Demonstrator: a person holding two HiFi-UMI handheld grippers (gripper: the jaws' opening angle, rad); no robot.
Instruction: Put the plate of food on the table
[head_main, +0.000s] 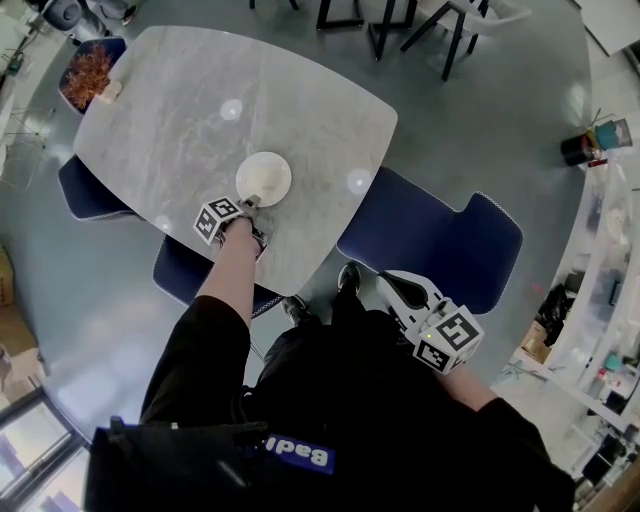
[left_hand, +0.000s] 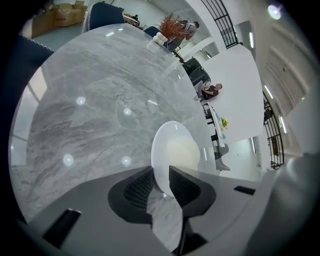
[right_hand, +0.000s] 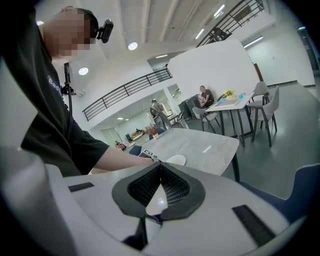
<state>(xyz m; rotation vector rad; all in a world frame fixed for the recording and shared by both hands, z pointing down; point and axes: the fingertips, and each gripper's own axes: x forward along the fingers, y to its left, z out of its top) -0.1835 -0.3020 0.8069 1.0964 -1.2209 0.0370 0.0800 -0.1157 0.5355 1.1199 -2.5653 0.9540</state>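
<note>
Left tool (head_main: 249, 204) clamps the plate (head_main: 264, 178) rim, arm outstretched over the table (head_main: 190, 110); right tool (head_main: 386, 284) closed, held low.

The head view looks steeply down onto the desk (head_main: 180, 110). The left gripper view is close above it; the right gripper view sees it from farther off.

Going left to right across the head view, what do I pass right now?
reddish dried plant → left tool, shut on the plate's near rim → plate → right tool, jaws together, holding nothing → dark container near the right edge. The blue seats overlap several of these, so they are left out.
</note>
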